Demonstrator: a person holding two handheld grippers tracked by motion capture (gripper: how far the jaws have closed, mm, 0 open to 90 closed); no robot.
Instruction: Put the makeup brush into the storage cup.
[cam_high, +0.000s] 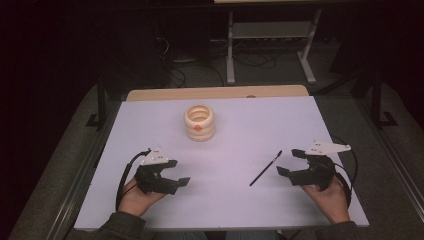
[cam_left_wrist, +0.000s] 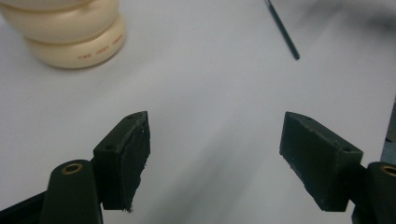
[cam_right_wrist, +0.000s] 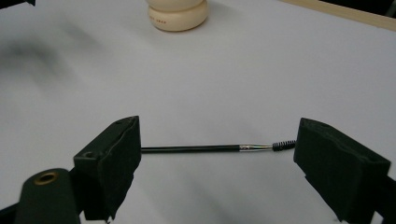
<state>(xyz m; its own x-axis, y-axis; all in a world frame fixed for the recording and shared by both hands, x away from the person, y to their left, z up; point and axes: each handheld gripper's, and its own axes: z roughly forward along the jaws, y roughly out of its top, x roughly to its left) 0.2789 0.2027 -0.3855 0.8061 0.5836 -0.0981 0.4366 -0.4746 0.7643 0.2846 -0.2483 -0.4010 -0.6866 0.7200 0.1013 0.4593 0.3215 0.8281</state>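
On the white table (cam_high: 225, 200) a thin black brush (cam_high: 265, 168) with a small spiral bristle tip, like a mascara wand, lies flat and slanted, just to the left of the right tool (cam_high: 289, 161) in the high view. That right tool, held in the person's right hand (cam_high: 331, 199), has its jaws spread wide and grips nothing. In the right gripper view the brush (cam_right_wrist: 205, 148) lies crosswise on the table beyond the two black jaws, its handle end passing behind the left jaw and its bristle tip reaching close to the right jaw; whether either pad touches it cannot be told, and the jaws do not press on it. The left tool (cam_high: 179, 172), held in the person's left hand (cam_high: 136, 198), sits near the table's front left, well apart from the brush, with its jaws likewise spread and nothing between them; the left gripper view shows bare table between the pads (cam_left_wrist: 133, 158). A cream ribbed ceramic holder (cam_high: 199, 122) with an open top and a small orange mark on its front stands upright farther back, near the middle of the table, apart from both tools.
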